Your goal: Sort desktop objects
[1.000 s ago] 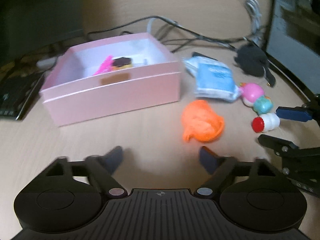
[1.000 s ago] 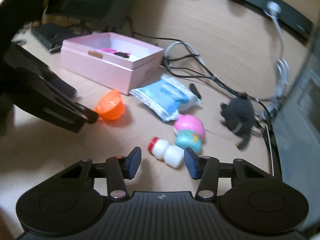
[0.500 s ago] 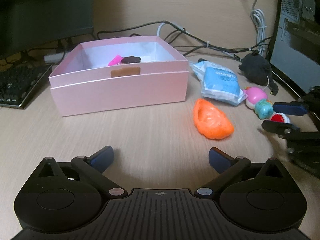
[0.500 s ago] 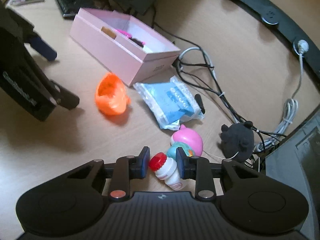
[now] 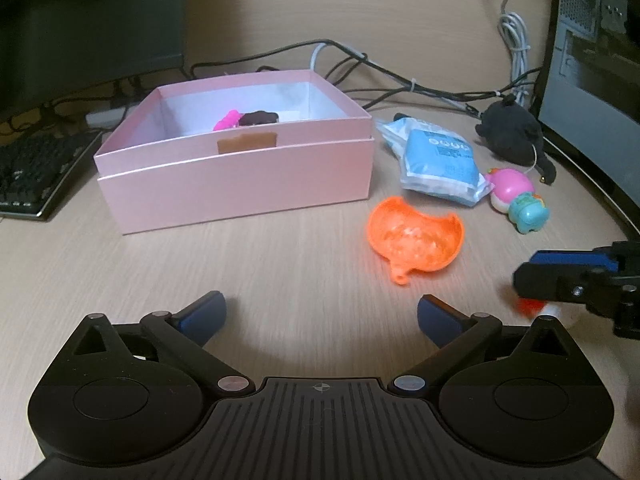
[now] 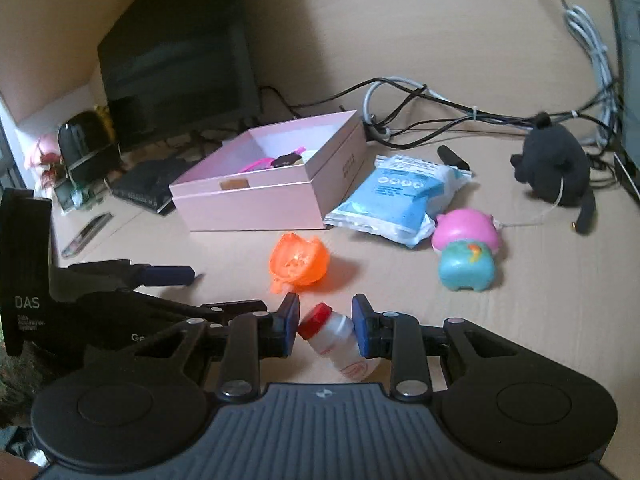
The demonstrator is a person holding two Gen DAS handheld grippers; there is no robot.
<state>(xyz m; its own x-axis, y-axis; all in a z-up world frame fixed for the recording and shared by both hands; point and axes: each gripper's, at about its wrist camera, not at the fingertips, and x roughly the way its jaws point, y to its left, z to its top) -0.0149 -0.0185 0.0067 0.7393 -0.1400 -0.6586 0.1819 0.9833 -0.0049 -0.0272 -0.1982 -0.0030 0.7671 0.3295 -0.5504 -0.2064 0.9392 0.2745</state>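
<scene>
My right claw [image 6: 325, 326] is squeezing the little red-capped bottle [image 6: 335, 338] between its 2 pads — bottle's tilting, cap toward the orange shell [image 6: 298, 262]. Left claw [image 5: 321, 314] is hanging wide apart over bare desk [image 5: 248, 264] — pink box [image 5: 240, 178] sitting just beyond.

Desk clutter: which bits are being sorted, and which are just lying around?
Being sorted: pink box, small bottle between the right tool tips, orange shell, blue packet, pink toy, teal toy.

Lying about: cables, keyboard, monitor.
</scene>
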